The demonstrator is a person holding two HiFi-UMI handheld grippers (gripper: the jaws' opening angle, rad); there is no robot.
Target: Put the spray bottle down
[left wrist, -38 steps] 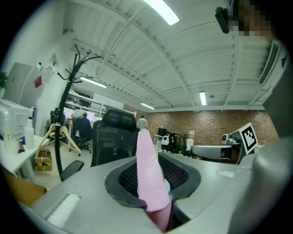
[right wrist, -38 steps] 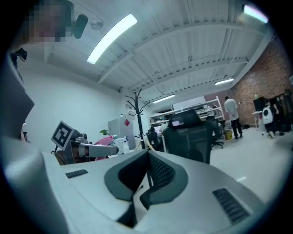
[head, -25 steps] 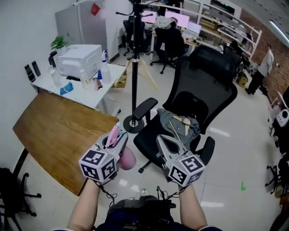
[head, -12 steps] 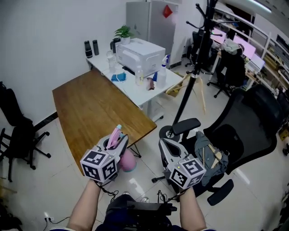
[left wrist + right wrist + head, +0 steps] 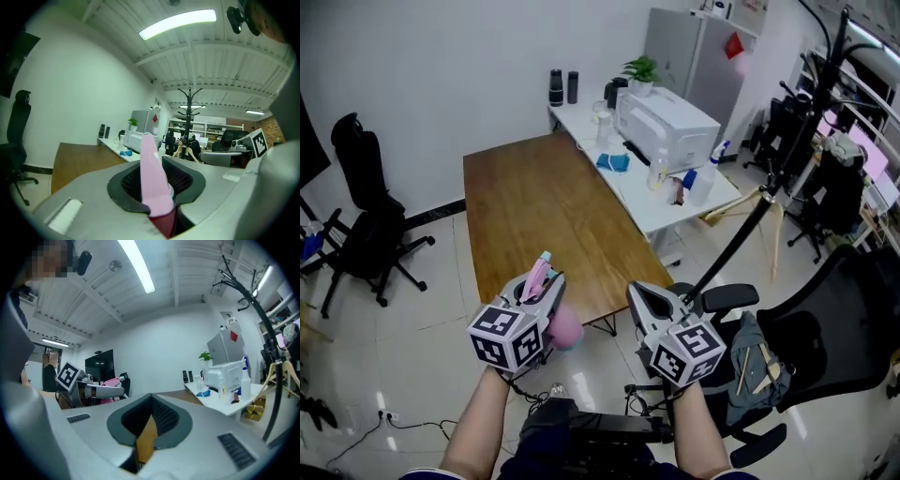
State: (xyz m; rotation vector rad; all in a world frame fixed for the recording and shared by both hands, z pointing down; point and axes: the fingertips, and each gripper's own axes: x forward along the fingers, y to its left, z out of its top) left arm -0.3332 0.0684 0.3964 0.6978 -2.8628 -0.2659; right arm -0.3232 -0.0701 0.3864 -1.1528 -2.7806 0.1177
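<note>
White wall (image 5: 412, 56), glossy pale tiled floor (image 5: 394, 375), wooden bench (image 5: 544, 216) beside a white desk (image 5: 675, 204) carrying a printer (image 5: 667, 120) and potted plant (image 5: 643, 68), black office chair (image 5: 370, 220) at left, coat stand (image 5: 787, 159), grey cabinet (image 5: 689, 47), ceiling strip light (image 5: 178, 23)

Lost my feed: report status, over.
Left hand-held gripper shut on pink spray bottle, not down. Right hand-held gripper shut, empty. Wooden table ahead, path open.
</note>
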